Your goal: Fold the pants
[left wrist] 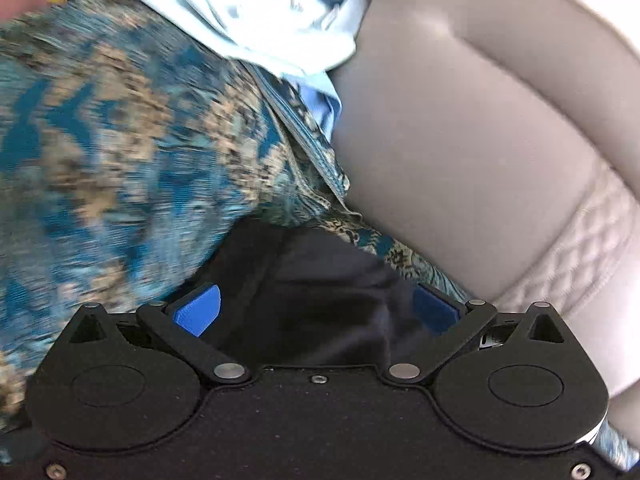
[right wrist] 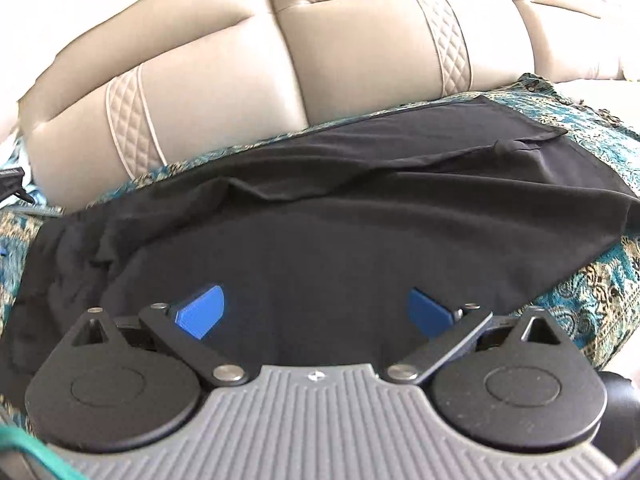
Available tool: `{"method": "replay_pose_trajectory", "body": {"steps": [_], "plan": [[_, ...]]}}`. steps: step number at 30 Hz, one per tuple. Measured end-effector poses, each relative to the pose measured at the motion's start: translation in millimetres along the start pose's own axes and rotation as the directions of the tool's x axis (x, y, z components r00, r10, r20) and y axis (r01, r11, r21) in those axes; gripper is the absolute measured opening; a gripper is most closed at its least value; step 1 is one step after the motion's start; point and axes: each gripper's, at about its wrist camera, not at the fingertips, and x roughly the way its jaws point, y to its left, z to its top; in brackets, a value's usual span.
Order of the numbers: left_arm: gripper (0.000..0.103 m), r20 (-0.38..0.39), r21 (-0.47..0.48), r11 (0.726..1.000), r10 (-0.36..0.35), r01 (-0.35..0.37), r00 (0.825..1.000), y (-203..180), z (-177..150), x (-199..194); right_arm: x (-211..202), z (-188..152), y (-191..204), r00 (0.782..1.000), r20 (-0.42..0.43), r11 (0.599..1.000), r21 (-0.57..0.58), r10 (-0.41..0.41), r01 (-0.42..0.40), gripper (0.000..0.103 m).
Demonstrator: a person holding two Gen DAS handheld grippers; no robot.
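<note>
Black pants (right wrist: 340, 220) lie spread lengthwise on a teal patterned cover (right wrist: 580, 292) over a sofa seat, with creases along their far edge. My right gripper (right wrist: 316, 308) hovers low over the near part of the pants, open, its blue pads (right wrist: 200, 312) wide apart on either side of flat fabric. In the left wrist view one end of the pants (left wrist: 312, 264) bunches up between the spread blue pads (left wrist: 198, 310) of my left gripper (left wrist: 316, 304), which is open. The view is motion-blurred.
The beige leather sofa back (right wrist: 224, 92) with quilted strips rises right behind the pants. A heap of light blue clothes (left wrist: 272, 20) sits on the patterned cover (left wrist: 120, 140) beyond the left gripper, against the sofa back (left wrist: 460, 140).
</note>
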Motion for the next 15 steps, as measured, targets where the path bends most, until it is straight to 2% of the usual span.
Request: {"method": "replay_pose_trajectory", "body": {"steps": [5, 7, 9, 11, 12, 14, 15], "plan": [[0.102, -0.036, -0.066, 0.994, 0.089, -0.091, 0.995, -18, 9, 60, 11, 6, 4, 1.0, 0.015, 1.0, 0.017, -0.018, 0.017, 0.103], [0.102, -0.064, -0.083, 0.986, 0.141, -0.146, 0.988, -23, 11, 82, 15, 7, 5, 1.0, 0.021, 1.0, 0.021, -0.021, 0.02, 0.103], [0.098, -0.101, -0.092, 0.976, 0.188, -0.198, 0.977, -25, 10, 101, 18, 10, 6, 1.0, 0.027, 1.0, 0.024, -0.015, 0.014, 0.103], [0.077, -0.123, -0.115, 0.963, 0.231, -0.245, 0.965, -20, 8, 112, 23, 16, 7, 0.999, 0.032, 1.0, 0.02, -0.002, 0.001, 0.103], [0.071, -0.098, -0.115, 0.954, 0.267, -0.277, 0.959, -21, 6, 111, 26, 20, 9, 0.999, 0.035, 1.0, 0.016, 0.004, -0.004, 0.103], [0.041, -0.068, -0.101, 0.941, 0.316, -0.321, 0.946, -22, 1, 105, 32, 29, 12, 0.999, 0.045, 1.0, 0.011, 0.022, -0.023, 0.103], [0.036, -0.069, -0.103, 0.941, 0.316, -0.322, 0.946, -19, -1, 101, 35, 33, 14, 0.998, 0.05, 0.999, 0.012, 0.034, -0.034, 0.103]]}}
